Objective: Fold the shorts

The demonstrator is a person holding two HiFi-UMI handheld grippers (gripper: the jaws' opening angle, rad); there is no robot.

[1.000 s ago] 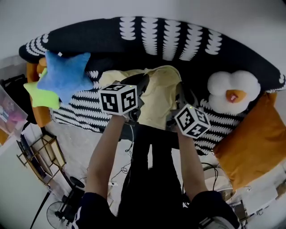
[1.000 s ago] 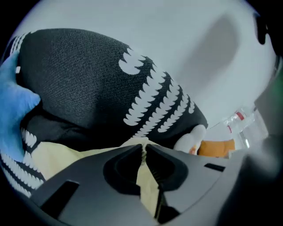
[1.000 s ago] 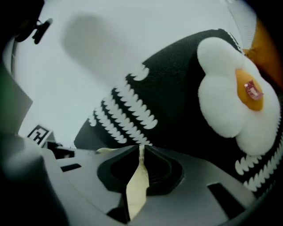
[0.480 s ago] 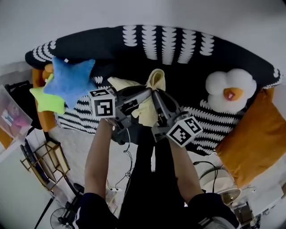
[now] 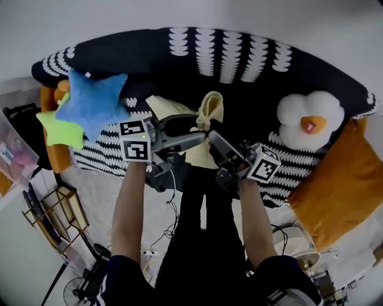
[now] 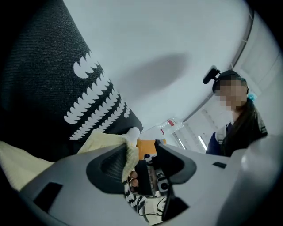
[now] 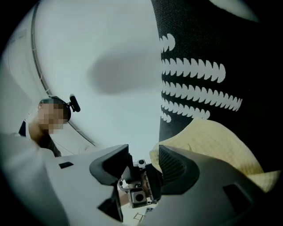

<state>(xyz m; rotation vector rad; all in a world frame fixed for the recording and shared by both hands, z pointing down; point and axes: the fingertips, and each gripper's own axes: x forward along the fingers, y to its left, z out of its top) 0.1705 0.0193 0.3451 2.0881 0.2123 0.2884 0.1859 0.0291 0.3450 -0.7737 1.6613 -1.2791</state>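
- A pale wall (image 5: 191,12) stands behind a black sofa (image 5: 137,54) with white scalloped print, which fills the space beyond both pairs of jaws.
- The shorts (image 5: 209,110), pale yellow, are bunched in a crumpled heap against the sofa. They sit right at the tips of both pairs of jaws and reach partly into each gap.
- The left gripper (image 6: 141,152) has just been opening its jaws, which now stand moderately apart. A fold of the shorts lies along the inner pad of the jaw on the left of its own view, and the other pad is clear of the cloth.
- The right gripper (image 7: 143,159) has also just been opening its jaws, to a similar gap. An edge of the shorts rests against the jaw on the right of its own view, and the opposite pad is bare.
- The two grippers point at each other with their tips near, and each shows through the other's gap.
- A blue star pillow (image 5: 93,104) overlaps a green star pillow (image 5: 57,128) well out to the side of the left jaws.
- A white egg-shaped pillow (image 5: 311,122) and an orange cushion (image 5: 344,191) lie well out to the side of the right jaws.
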